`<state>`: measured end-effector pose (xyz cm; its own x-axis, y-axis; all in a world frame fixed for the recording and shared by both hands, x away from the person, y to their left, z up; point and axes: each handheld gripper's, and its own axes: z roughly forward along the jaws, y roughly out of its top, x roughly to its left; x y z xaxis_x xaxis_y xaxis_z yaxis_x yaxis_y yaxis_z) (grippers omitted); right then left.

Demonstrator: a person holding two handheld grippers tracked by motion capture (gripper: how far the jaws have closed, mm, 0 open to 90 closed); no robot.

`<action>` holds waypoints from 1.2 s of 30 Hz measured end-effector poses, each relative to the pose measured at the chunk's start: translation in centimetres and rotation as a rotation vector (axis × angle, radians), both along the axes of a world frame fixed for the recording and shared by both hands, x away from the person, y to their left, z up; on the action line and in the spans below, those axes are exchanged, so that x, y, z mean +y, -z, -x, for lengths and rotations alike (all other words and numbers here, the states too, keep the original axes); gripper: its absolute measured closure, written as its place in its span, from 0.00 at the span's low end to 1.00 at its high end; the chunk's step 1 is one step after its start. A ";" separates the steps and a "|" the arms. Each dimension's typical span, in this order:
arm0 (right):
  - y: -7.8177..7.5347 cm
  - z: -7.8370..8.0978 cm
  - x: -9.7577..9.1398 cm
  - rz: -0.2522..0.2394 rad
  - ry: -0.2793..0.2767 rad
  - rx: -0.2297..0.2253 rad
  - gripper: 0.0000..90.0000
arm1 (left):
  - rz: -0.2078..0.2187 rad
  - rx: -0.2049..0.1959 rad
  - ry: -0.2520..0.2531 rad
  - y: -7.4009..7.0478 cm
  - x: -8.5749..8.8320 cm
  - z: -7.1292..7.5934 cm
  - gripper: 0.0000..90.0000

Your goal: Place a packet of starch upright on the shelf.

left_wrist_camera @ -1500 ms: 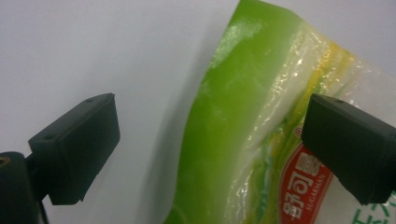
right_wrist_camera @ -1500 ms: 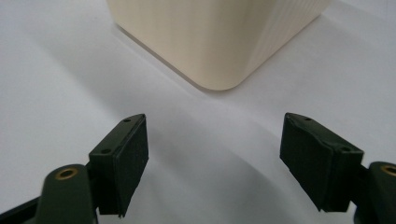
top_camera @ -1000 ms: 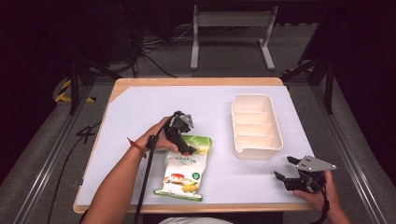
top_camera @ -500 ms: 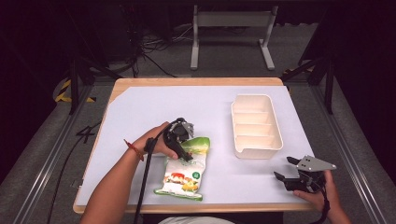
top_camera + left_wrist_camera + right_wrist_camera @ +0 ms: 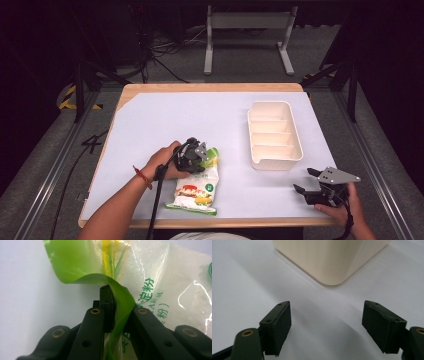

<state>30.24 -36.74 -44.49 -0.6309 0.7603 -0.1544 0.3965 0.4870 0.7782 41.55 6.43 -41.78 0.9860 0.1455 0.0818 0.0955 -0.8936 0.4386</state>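
The left gripper view shows the left gripper (image 5: pixel 117 312), its jaws just closed, pinching the green top edge of the snack bag (image 5: pixel 196 188) lying near the table's (image 5: pixel 165 115) front edge, apparently to lift it, while the right gripper (image 5: pixel 325 326) rests open beside the cream tray (image 5: pixel 274 132).

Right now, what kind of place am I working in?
Probably a lab or recording workstation, not a home: a table under a white sheet, dark surroundings with loose cables and a metal stand on the grey floor, and a metal rail frame beside the table.
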 end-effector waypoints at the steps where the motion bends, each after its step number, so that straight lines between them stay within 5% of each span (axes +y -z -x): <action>1: 0.0 0.0 0.0 -0.002 0.000 -0.001 0.26 | 0.018 -0.016 -0.010 0.0 0.2 0.2 0.95; 7: 0.0 0.0 -0.1 -0.005 0.000 0.000 0.26 | 0.084 -0.095 -0.054 -0.5 1.2 0.7 0.97; 10: 0.0 0.0 -0.2 -0.008 0.003 -0.002 0.26 | 0.109 -0.209 -0.105 -1.2 1.5 1.2 0.98; 30: -0.3 0.1 -0.4 -0.030 0.010 -0.022 0.26 | 0.358 -0.439 -0.210 -6.0 4.0 2.4 0.99; 36: -0.5 0.2 -0.5 -0.051 0.008 -0.024 0.26 | 0.386 -0.508 -0.207 -7.1 3.7 3.0 0.99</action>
<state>30.04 -37.20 -44.02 -0.6210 0.7729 -0.1303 0.3811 0.4430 0.8115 38.59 10.16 -34.67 0.7869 0.4397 0.4329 -0.0545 -0.6492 0.7586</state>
